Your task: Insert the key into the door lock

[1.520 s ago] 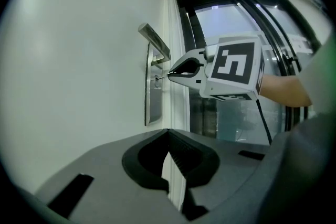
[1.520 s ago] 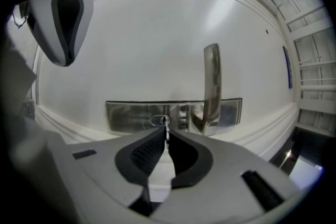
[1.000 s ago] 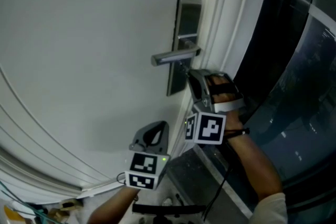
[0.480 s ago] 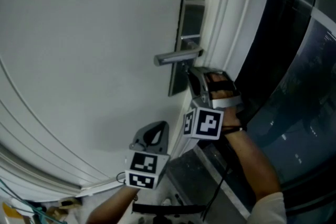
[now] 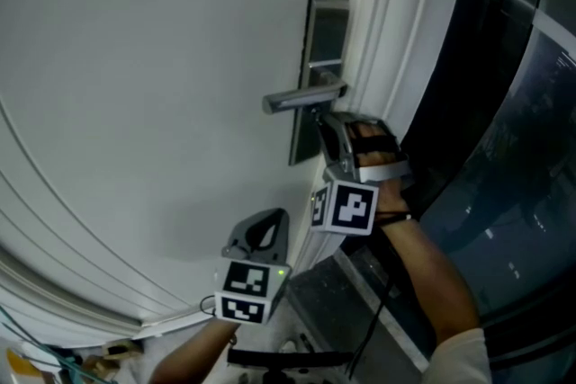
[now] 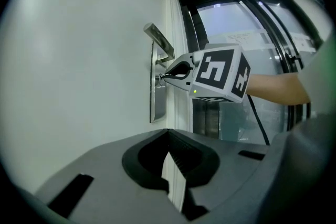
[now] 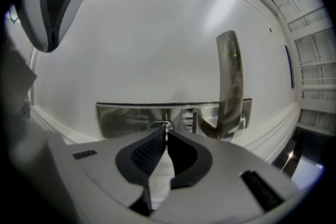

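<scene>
The key, pinched in the right tongs, touches the keyhole of the lock plate below the handle; probably pushing it fully in is left. The left tongs are pressed together, empty, away from the door.

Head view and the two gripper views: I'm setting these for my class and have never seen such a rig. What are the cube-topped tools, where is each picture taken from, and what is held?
A person holds a two-jaw gripper in each hand. The head view looks down from their head at a white door; each gripper view looks along one gripper's jaws. The right gripper is shut on a key at the lock plate, beside the lever handle. The left gripper is shut, empty, away from it.
</scene>
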A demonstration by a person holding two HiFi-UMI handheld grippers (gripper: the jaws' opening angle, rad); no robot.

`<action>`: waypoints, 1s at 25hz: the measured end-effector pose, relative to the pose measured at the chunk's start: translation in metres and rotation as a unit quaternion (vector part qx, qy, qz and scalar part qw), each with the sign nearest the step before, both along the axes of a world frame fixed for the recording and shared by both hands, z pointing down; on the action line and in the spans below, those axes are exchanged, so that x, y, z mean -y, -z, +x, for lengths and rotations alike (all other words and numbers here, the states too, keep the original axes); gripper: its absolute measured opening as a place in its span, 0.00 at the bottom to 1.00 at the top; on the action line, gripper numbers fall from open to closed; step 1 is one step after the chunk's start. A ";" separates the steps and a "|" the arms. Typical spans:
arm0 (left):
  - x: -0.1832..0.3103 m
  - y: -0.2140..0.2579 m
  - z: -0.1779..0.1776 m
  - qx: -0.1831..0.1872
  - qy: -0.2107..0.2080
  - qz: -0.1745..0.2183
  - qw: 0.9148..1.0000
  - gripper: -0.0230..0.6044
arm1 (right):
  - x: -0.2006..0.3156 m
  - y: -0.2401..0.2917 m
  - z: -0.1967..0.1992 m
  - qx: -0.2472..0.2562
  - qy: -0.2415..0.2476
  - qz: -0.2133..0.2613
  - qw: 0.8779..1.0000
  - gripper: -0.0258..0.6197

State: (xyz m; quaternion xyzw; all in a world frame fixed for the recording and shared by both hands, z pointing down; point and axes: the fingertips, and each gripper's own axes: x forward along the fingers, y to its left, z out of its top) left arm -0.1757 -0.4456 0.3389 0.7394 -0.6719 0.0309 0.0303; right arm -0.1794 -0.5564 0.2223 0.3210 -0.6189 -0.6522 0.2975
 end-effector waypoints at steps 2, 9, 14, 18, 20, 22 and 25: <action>-0.001 0.001 0.001 0.000 -0.001 0.001 1.000 0.04 | 0.000 0.001 -0.001 0.006 0.002 0.003 1.000 0.08; -0.008 0.002 0.000 -0.002 -0.002 0.003 1.000 0.04 | -0.003 -0.003 0.005 0.044 0.002 -0.038 0.998 0.10; -0.015 -0.002 0.002 -0.007 -0.008 0.000 1.000 0.04 | -0.014 -0.002 0.012 0.077 0.002 -0.068 0.995 0.10; -0.023 -0.003 0.007 -0.009 -0.020 0.001 1.000 0.04 | -0.025 -0.006 0.023 0.100 -0.005 -0.104 0.990 0.10; -0.027 -0.003 0.010 -0.010 -0.026 0.002 1.000 0.04 | -0.034 -0.008 0.029 0.106 -0.008 -0.108 0.988 0.10; -0.033 -0.002 0.012 -0.010 -0.032 0.003 0.999 0.04 | -0.044 -0.011 0.033 0.118 -0.008 -0.118 0.986 0.10; -0.042 -0.001 0.014 -0.010 -0.041 0.005 0.999 0.04 | -0.058 -0.020 0.039 0.139 -0.011 -0.141 0.980 0.10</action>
